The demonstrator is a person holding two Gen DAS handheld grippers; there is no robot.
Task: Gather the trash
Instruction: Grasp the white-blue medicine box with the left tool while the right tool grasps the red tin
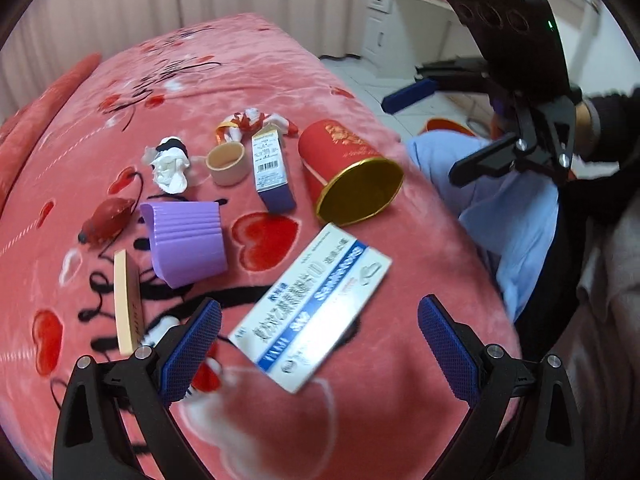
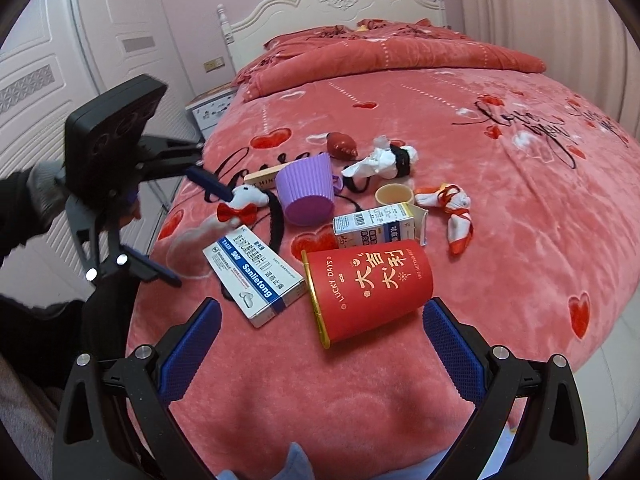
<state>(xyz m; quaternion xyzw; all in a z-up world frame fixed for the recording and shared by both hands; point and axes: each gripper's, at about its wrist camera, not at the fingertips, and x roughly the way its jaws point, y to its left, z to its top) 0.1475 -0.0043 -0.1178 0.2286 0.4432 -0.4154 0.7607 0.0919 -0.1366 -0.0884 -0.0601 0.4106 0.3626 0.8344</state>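
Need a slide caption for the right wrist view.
Open right gripper poised over a toppled red Lucky Days canister among litter on a pink bedspread.

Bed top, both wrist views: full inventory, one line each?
Bedspread: 1, pink with hearts, under everything
Can: 1, red, gold rim, lying near edge
Flat box: 1, white-blue, left of can
Carton: 1, white-purple, behind can
Ribbed cup: 1, purple, upside down
Small cup: 1, beige, centre
Crumpled tissue: 1, white-black, behind
Ribbon wrapper: 1, red-white, right
Left gripper: open, over flat box
Right gripper: open, near can
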